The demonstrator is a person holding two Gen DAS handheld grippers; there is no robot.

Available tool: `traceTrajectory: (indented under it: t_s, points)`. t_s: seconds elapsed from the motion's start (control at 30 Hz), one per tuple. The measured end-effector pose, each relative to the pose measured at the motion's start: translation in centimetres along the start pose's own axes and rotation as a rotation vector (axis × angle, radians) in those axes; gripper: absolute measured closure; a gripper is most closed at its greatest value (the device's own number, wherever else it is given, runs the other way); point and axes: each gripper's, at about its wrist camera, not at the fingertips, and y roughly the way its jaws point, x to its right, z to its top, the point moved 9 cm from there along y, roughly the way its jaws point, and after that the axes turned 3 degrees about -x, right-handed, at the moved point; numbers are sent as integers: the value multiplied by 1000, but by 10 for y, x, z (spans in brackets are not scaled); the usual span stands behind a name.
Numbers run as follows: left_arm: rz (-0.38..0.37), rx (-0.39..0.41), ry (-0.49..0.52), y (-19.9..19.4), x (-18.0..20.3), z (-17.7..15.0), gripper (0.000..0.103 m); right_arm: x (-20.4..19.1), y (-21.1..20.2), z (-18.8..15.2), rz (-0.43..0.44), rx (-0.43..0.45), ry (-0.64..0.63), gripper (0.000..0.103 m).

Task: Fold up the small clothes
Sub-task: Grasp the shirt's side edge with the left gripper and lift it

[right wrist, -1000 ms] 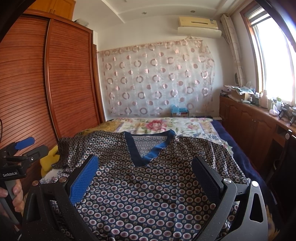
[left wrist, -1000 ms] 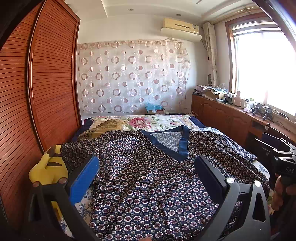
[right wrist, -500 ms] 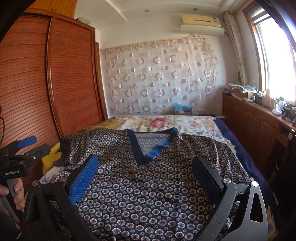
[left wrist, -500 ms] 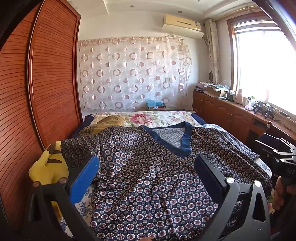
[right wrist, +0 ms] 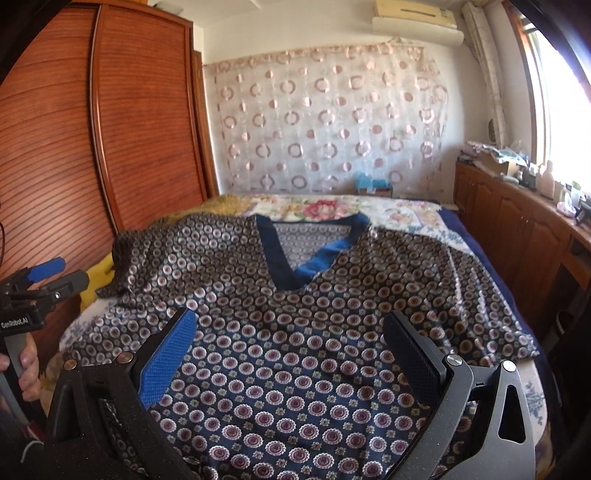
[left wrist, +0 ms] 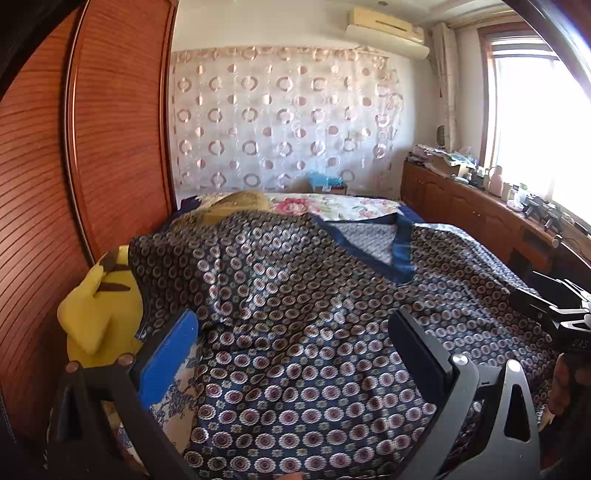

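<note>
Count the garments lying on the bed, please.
1: a patterned top with a blue V-neck, spread across the bed under both open tongs. Others may lie hidden beneath.

A bedroom in a home. Bed point(right wrist: 417, 218) with floral bedspread runs to the far wall. Wooden slatted wardrobe doors point(right wrist: 144, 122) stand along the left side. Sheer curtain with ring pattern point(left wrist: 280, 122) hangs across the back wall; wall-mounted air conditioner point(left wrist: 388, 31) above it. Bright window point(left wrist: 535, 122) at right, over a low wooden cabinet run point(right wrist: 517, 221) cluttered with bottles and small items. Yellow plush toy point(left wrist: 99, 314) sits beside the bed.
</note>
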Motion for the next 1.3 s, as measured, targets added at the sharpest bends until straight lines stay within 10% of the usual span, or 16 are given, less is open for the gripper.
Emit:
traceTrajectory:
  t_s: [1.0,1.3]
  points:
    - [15,-268,-115,92,-162,-21,0,-42,72,-16,55,-98,-139,0]
    - [-101,-382,-267,116,-184,-53,45,-46,84,-19,61,-113,-156,0]
